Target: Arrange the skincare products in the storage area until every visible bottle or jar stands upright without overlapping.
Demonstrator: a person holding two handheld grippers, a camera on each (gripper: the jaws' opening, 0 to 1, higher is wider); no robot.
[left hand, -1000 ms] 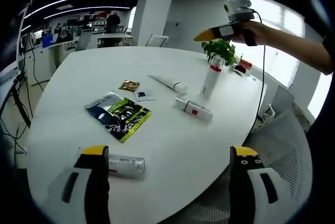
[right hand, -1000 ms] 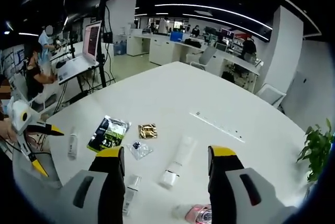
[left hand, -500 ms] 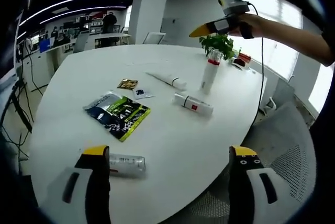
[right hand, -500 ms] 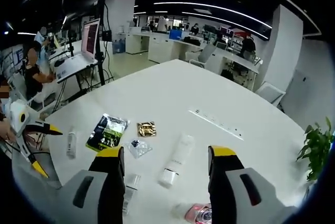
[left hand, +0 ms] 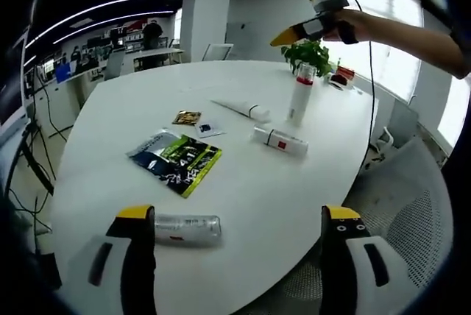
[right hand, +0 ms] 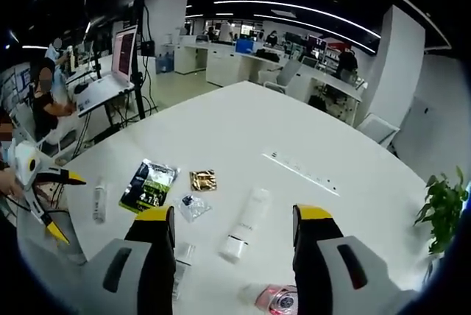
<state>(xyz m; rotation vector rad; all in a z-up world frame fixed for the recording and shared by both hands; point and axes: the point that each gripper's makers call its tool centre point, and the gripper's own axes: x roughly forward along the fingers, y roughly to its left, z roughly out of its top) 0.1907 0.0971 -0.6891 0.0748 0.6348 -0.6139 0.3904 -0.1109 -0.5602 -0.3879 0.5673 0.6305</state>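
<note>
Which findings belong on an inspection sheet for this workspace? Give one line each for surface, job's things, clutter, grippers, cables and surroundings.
Surface: white table, rounded edge.
Job's things: one bottle with a red band stands upright; white tube, red-label tube and clear-capped bottle lie flat, all apart.
Clutter: dark and green packet, gold sachet, small clear sachet.
Grippers: left gripper open and empty, near the clear-capped bottle; right gripper open and empty, above the upright bottle.
Cables: one hangs from the right gripper past the table edge.
Surroundings: potted plant, mesh chair, laptop on a stand, open office with desks and people.
</note>
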